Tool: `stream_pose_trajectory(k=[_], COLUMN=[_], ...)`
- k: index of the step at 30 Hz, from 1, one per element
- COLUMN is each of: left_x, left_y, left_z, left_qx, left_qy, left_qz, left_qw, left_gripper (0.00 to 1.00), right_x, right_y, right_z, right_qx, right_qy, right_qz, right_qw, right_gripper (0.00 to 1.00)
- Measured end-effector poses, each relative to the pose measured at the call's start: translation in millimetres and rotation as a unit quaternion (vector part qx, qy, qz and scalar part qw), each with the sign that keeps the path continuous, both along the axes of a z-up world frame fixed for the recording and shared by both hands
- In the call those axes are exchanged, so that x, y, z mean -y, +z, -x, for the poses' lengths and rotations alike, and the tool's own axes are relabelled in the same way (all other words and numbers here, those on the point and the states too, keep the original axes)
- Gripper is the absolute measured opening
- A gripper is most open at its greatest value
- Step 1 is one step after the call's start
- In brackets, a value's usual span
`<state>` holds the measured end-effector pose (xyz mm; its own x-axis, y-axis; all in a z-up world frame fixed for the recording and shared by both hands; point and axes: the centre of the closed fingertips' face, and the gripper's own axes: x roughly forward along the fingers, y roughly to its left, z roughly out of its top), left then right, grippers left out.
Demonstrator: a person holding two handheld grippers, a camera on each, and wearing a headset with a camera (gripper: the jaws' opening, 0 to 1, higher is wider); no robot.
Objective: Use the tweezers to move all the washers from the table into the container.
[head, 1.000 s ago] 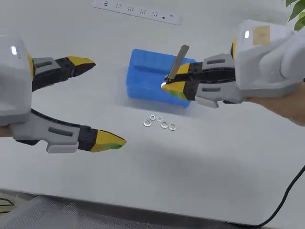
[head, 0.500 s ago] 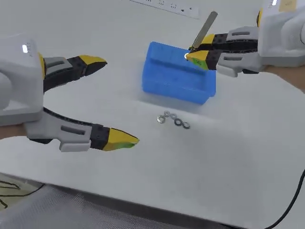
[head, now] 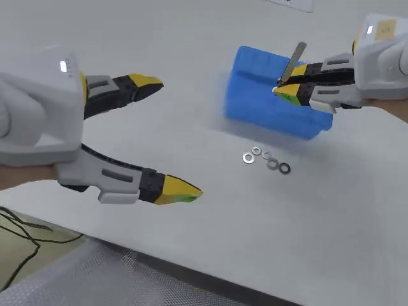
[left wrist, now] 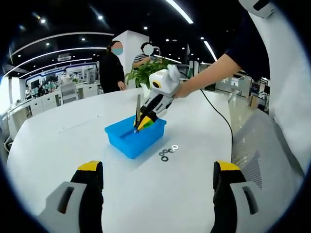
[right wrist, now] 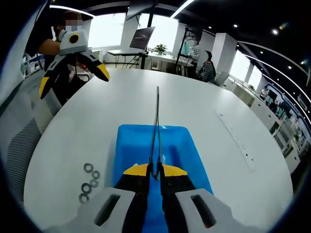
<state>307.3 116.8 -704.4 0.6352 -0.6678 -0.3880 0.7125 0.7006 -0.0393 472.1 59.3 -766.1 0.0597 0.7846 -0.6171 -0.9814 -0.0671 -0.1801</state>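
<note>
A blue container (head: 255, 105) stands on the white table, with several small metal washers (head: 266, 159) lying in a loose row just in front of it. My right gripper (head: 284, 91) hovers over the container's right part, shut on the metal tweezers (head: 293, 60), which stick up and away. In the right gripper view the tweezers (right wrist: 156, 126) reach out from the gripper (right wrist: 155, 171) over the container (right wrist: 180, 155), with the washers (right wrist: 88, 182) at lower left. I cannot tell whether the tips hold a washer. My left gripper (head: 178, 137) is open and holds nothing, left of the washers.
A white power strip (head: 293, 3) lies at the far table edge. The table's near edge runs along the bottom, with a grey mesh surface (head: 95, 274) and cables (head: 13, 223) below it. People and a plant (left wrist: 141, 73) stand behind the table.
The head camera has swung left, so everything sits further right in the picture. The right gripper with the tweezers has drawn slightly back over the container. The left gripper stays open.
</note>
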Motion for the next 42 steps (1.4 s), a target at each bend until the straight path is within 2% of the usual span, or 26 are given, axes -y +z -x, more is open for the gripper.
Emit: stream_pose_trajectory(k=[4, 9, 13, 24, 33, 37, 42], left_x=[-0.7, -4.0, -4.8, 6.7, 3.9, 5.5, 4.5], left_y=[-4.0, -5.3, -6.3, -5.7, -7.6, -5.1, -0.7], left_z=[1.2, 0.6, 0.0, 2.6, 2.5, -3.3, -22.7], left_qx=[-0.009, -0.013, -0.017, -0.021, -0.024, -0.020, -0.004], left_qy=[0.001, 0.004, 0.004, -0.011, -0.010, -0.011, -0.014], left_qz=[-0.002, -0.003, -0.004, 0.003, 0.000, -0.002, 0.001], left_qw=[1.0000, 0.9999, 0.9998, 0.9997, 0.9997, 0.9997, 0.9999], left_gripper=[0.99, 0.99, 0.99, 0.99, 0.99, 0.99, 0.99], right_x=[0.9, 2.1, 2.1, 1.4, 0.9, 1.1, 1.9], right_y=[-10.0, -18.3, -15.6, -12.0, -7.9, -4.1, 0.7], right_z=[-1.0, 4.9, 6.5, 11.2, 11.0, 8.7, 9.3], right_qx=[-0.002, -0.011, -0.011, -0.014, -0.024, -0.026, -0.025], right_qy=[-0.007, -0.005, -0.003, 0.000, -0.013, -0.019, -0.018], right_qz=[-0.001, 0.001, -0.002, -0.005, -0.019, -0.024, -0.022], right_qw=[1.0000, 0.9999, 0.9999, 0.9999, 0.9994, 0.9992, 0.9993], right_gripper=[0.09, 0.09, 0.09, 0.10, 0.09, 0.08, 0.07])
